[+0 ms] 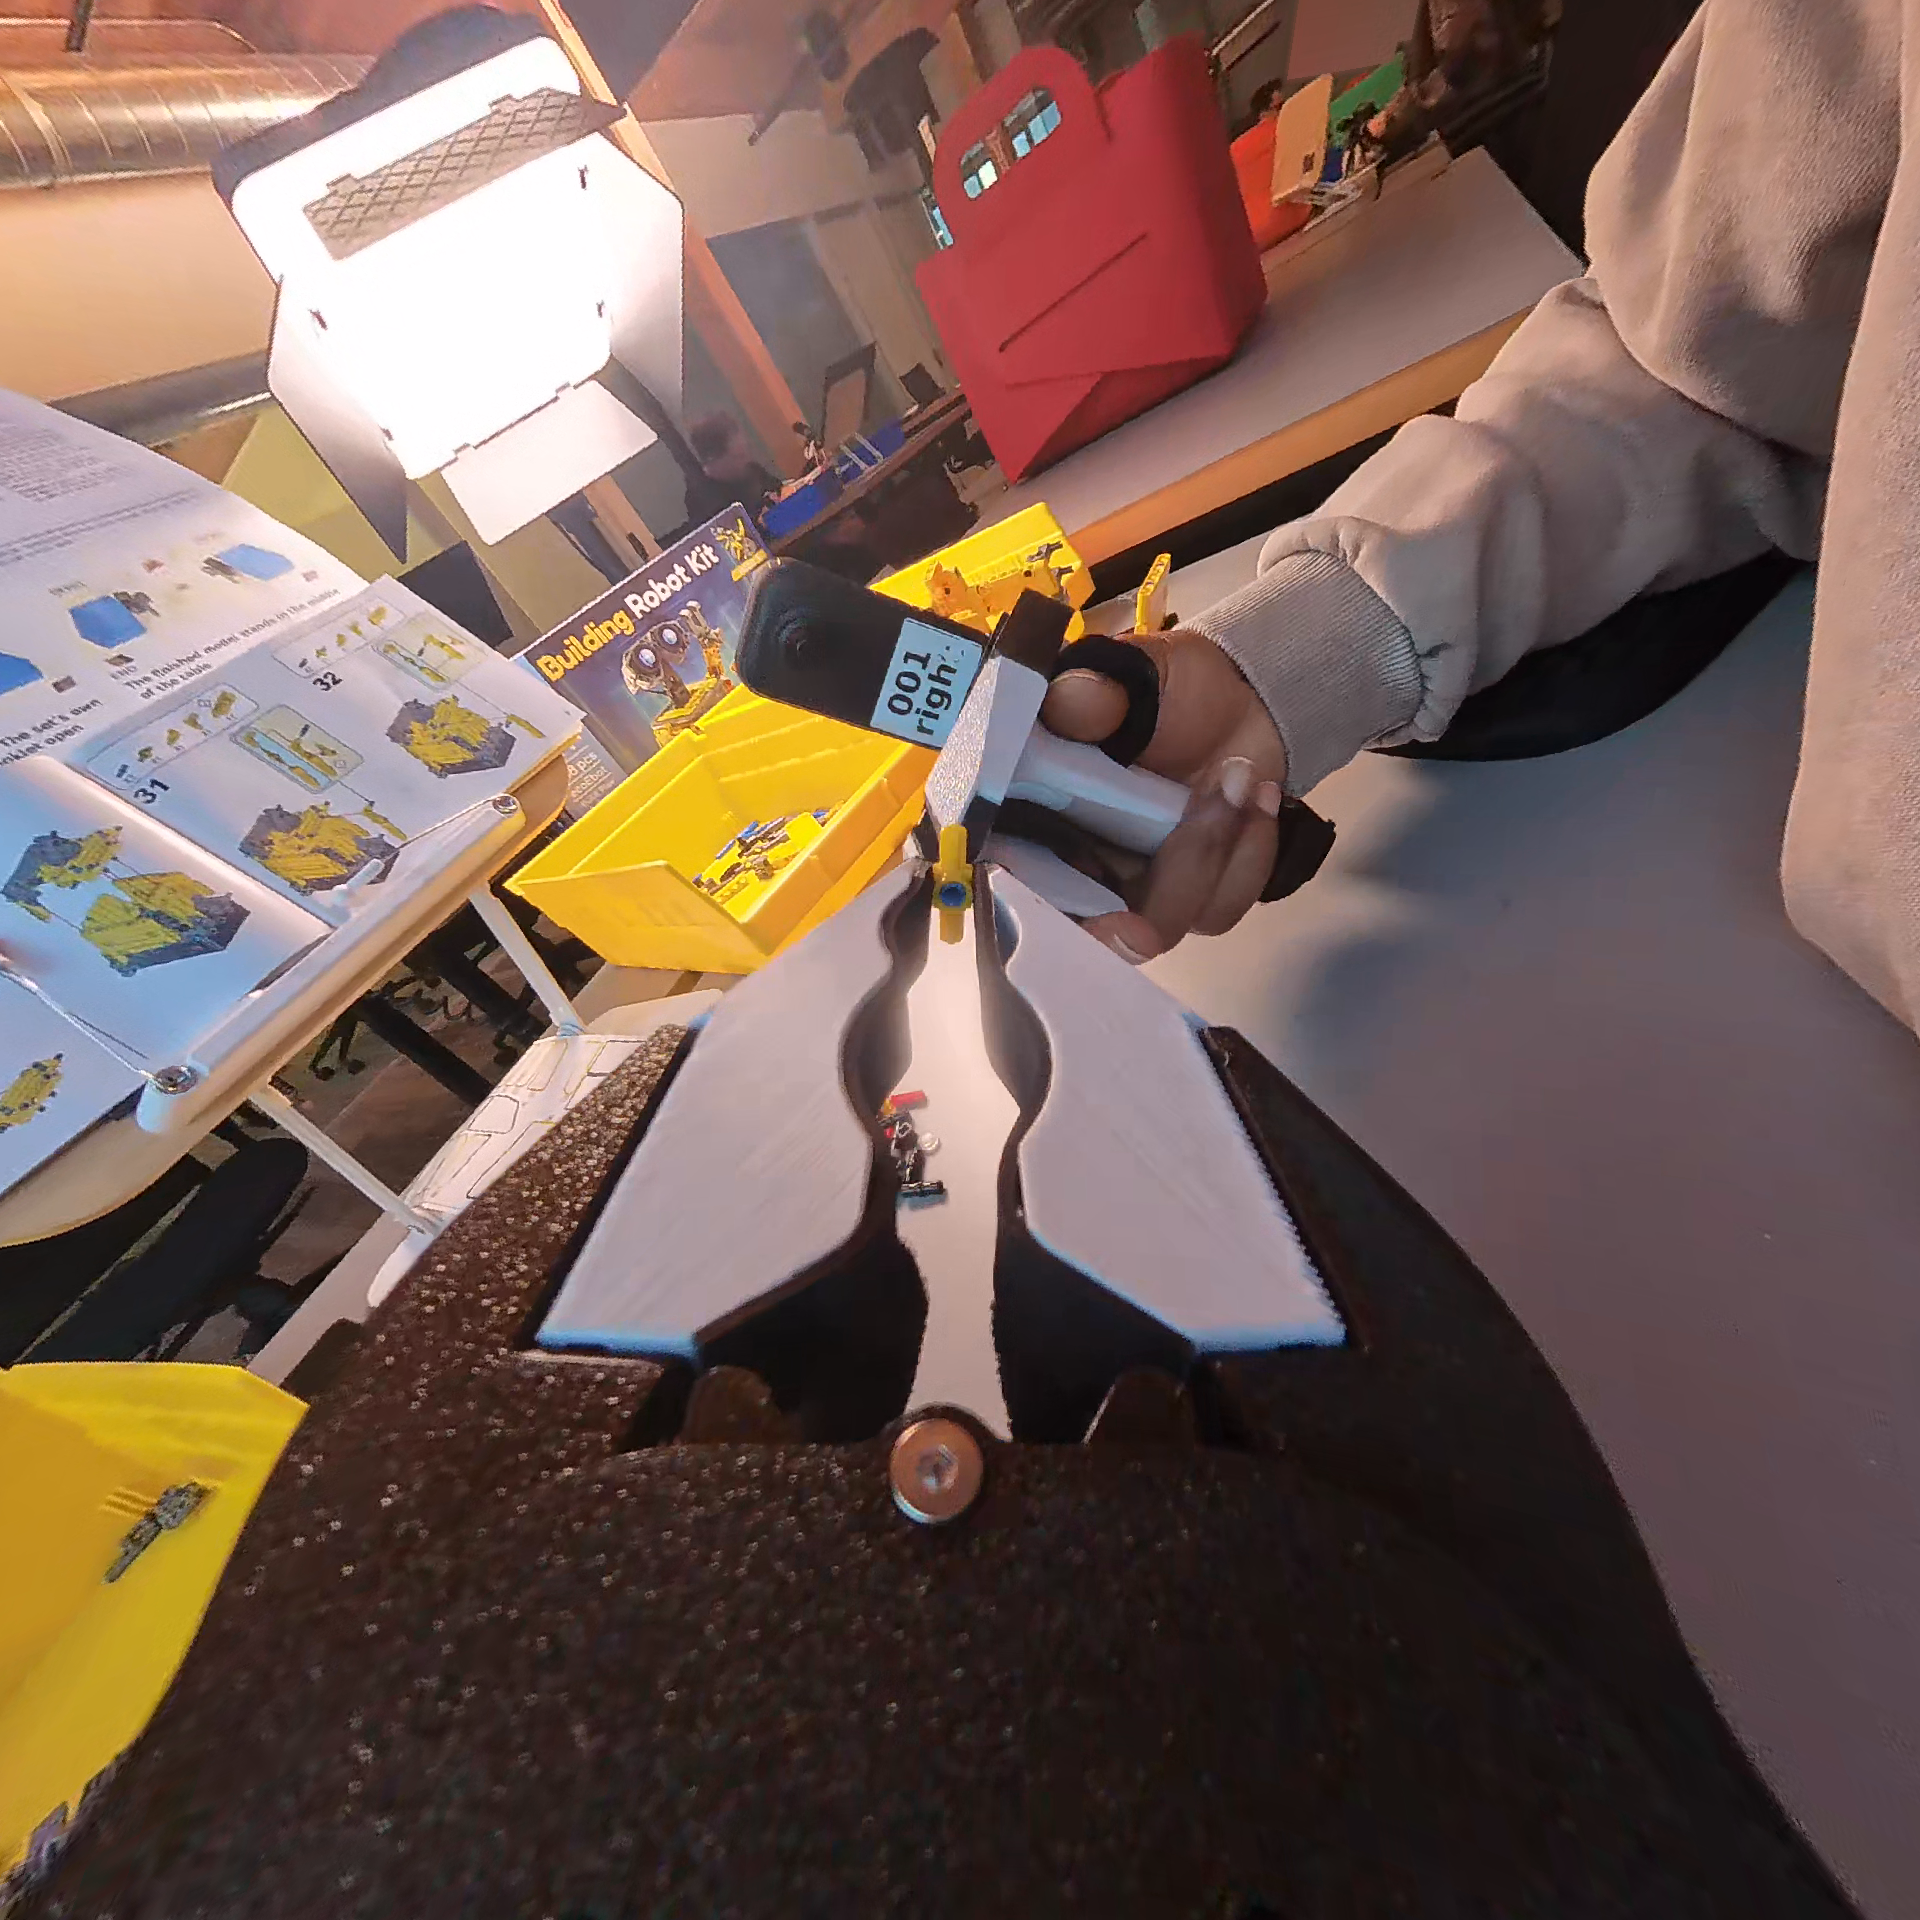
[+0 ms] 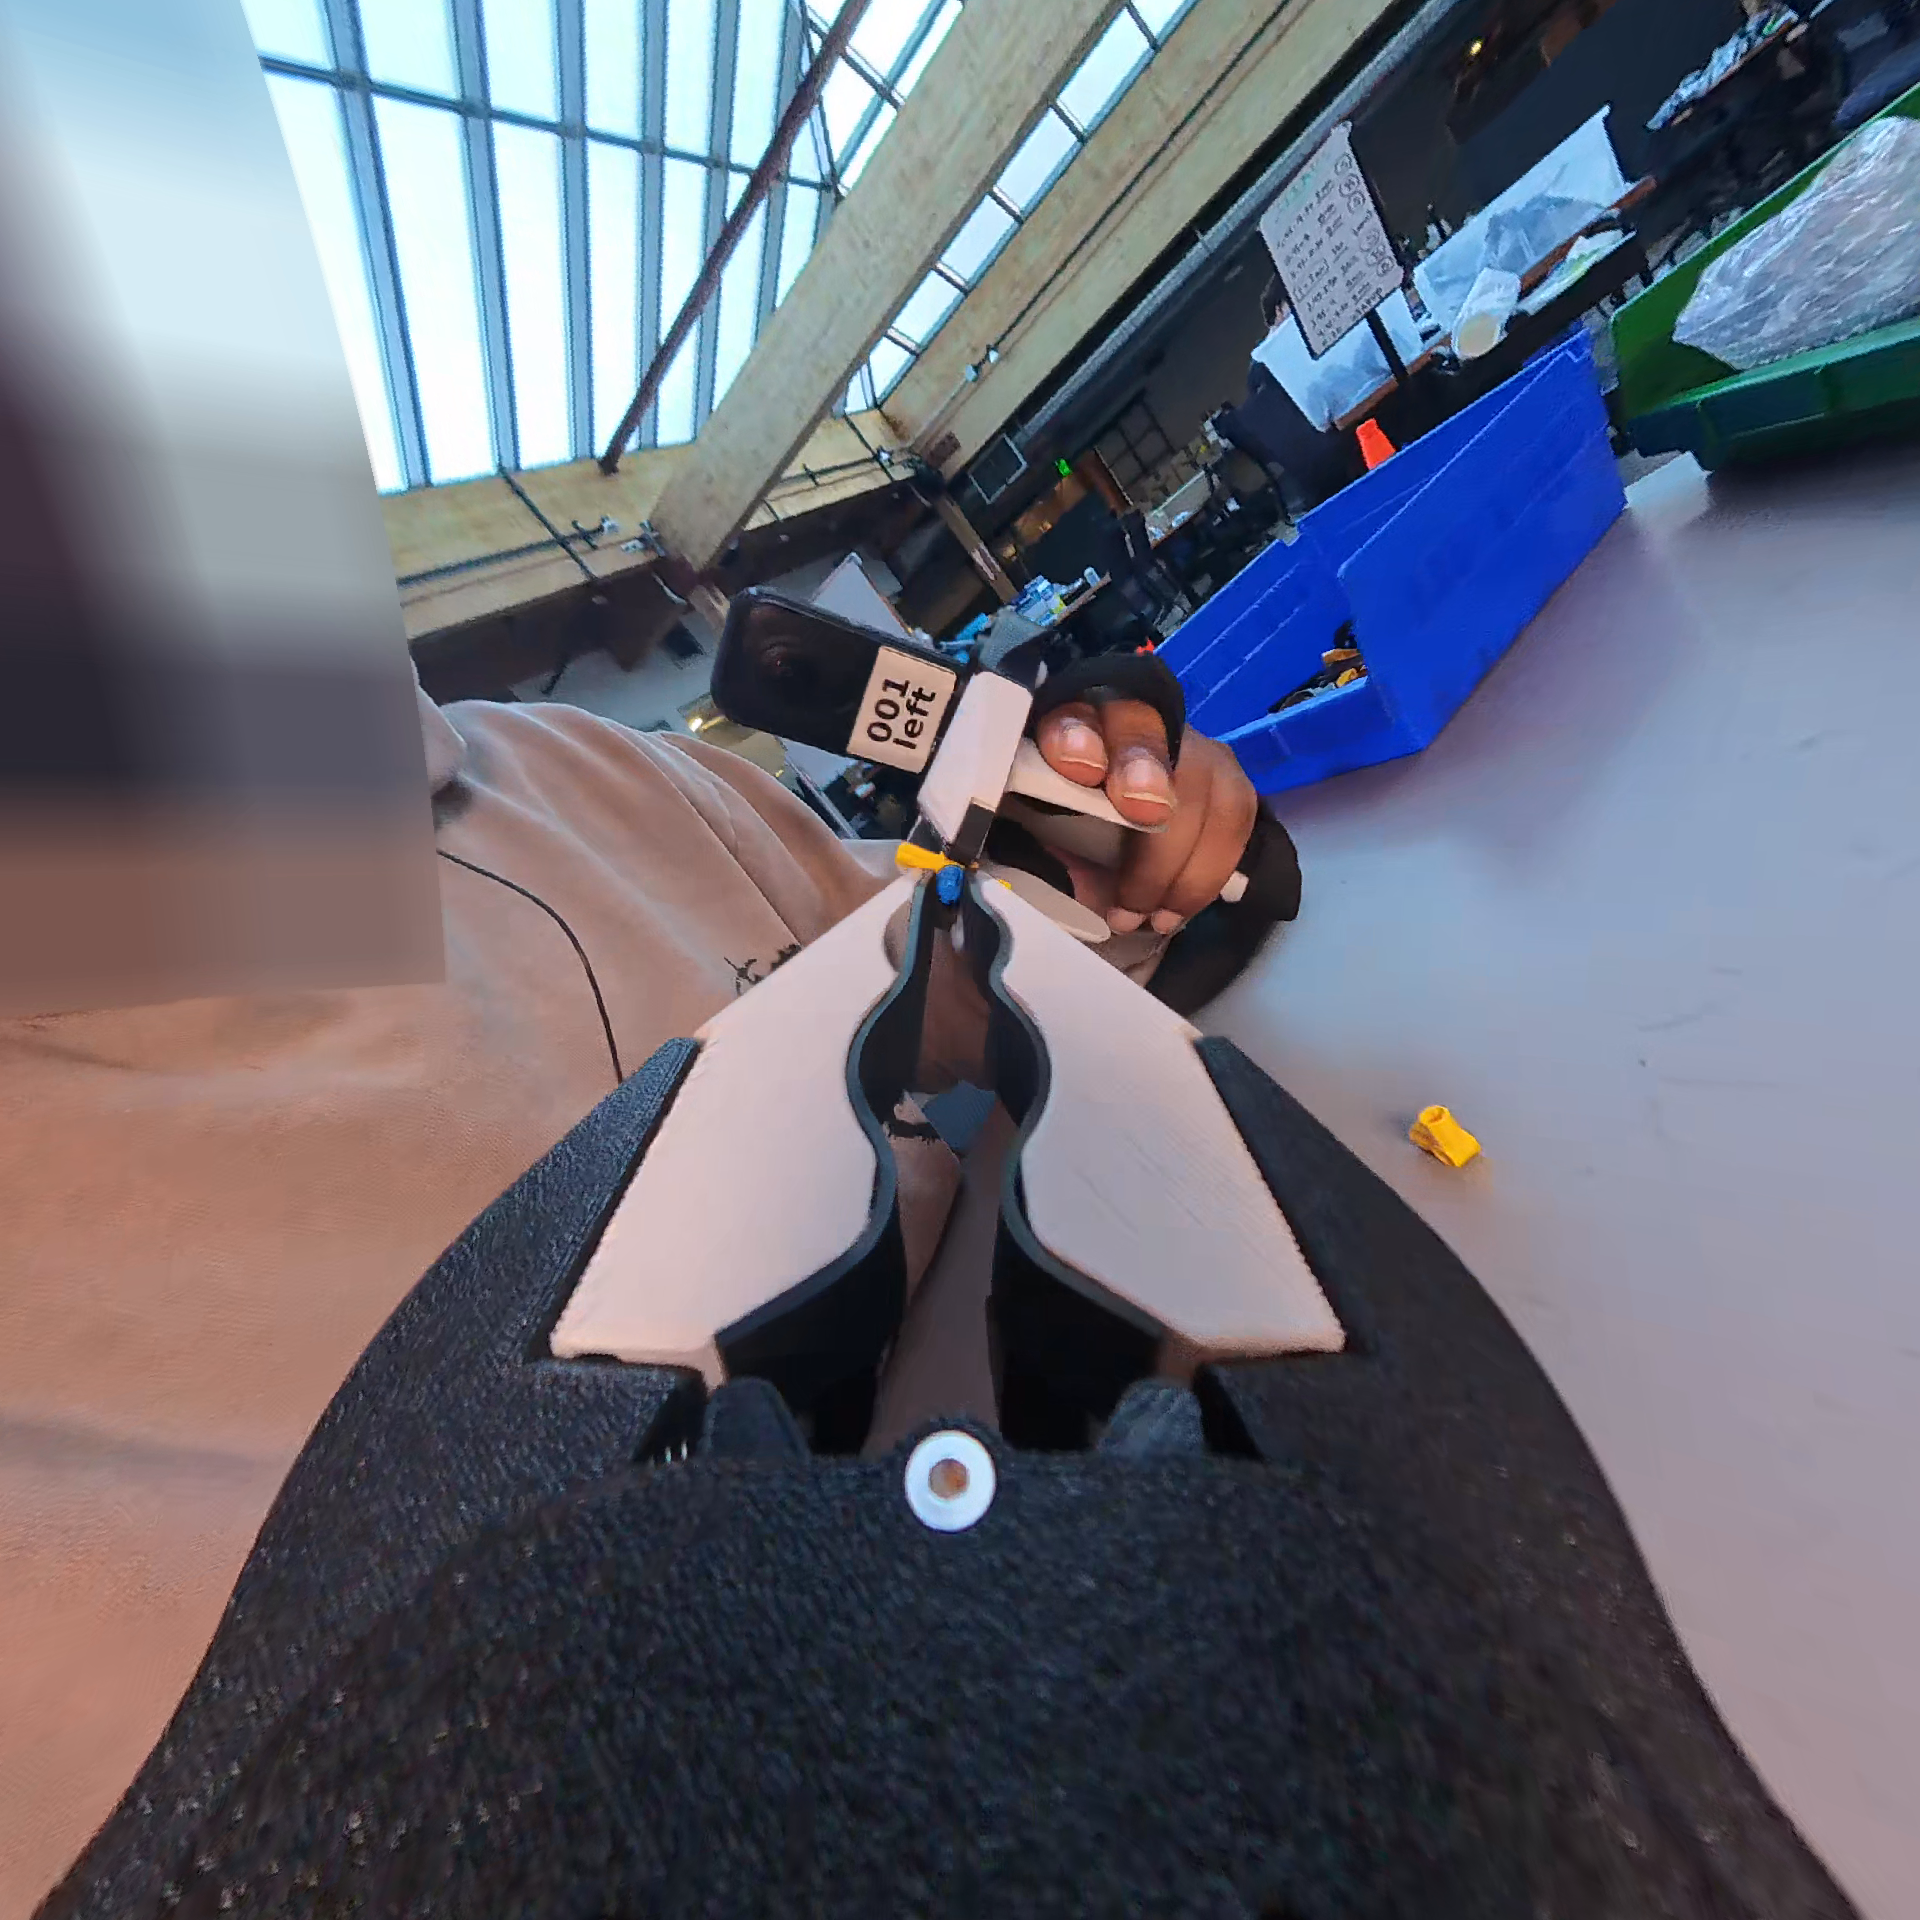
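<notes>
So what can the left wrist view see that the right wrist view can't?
Only the left wrist view shows the open instruction booklet on its stand, the bright lamp, the yellow tray of small parts and a red bag.

Only the right wrist view shows the blue bin, a loose yellow piece on the table and the skylight windows.

Both show the two grippers meeting tip to tip around a small yellow and blue part, in the left gripper and the right gripper.

On the bench (image 1: 1558, 1039), the open parts bin (image 1: 727, 831) is the landmark: the kit box (image 1: 644, 644) stands behind it, the instruction booklet (image 1: 208, 779) left of it.
</notes>
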Action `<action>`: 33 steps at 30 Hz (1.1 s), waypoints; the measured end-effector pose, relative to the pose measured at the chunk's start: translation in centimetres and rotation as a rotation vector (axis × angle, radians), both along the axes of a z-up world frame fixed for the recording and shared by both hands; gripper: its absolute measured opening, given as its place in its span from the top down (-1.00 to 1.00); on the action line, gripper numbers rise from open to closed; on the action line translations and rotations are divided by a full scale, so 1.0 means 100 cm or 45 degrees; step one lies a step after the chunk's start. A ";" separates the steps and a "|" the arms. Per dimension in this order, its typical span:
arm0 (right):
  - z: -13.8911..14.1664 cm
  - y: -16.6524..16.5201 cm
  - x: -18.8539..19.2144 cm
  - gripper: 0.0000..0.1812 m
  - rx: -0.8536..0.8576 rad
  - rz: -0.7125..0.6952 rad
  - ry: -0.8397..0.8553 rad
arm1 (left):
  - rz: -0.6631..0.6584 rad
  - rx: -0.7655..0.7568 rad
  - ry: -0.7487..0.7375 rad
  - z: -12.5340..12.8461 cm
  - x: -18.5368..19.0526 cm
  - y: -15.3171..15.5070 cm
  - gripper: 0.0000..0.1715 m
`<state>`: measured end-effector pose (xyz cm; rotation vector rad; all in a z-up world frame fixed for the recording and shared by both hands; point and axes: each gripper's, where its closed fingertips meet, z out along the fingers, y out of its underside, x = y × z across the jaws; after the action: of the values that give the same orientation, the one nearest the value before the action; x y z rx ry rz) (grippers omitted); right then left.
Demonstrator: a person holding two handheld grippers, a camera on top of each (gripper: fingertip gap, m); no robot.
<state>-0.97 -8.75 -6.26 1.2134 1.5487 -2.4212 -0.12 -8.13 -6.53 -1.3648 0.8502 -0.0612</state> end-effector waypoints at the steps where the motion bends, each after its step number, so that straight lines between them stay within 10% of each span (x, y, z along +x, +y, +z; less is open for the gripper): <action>1: 0.000 0.000 0.000 0.96 -0.013 0.002 0.000 | 0.003 0.007 0.004 0.000 0.000 0.000 0.93; 16: 0.014 0.002 -0.004 1.00 0.045 -0.156 0.192 | 0.012 -0.071 -0.029 0.011 -0.009 -0.002 0.93; 21: 0.031 0.074 0.012 0.99 -0.002 -0.421 0.249 | 0.106 -0.081 -0.113 0.018 -0.048 -0.010 1.00; 33: 0.003 0.022 -0.002 0.98 0.213 -0.264 0.163 | 0.019 -0.152 -0.102 -0.002 -0.008 0.010 0.79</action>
<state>-1.18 -6.56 -5.94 1.3329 1.7760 -2.5874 -0.87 -7.12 -6.77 -1.4706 0.7791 -0.1559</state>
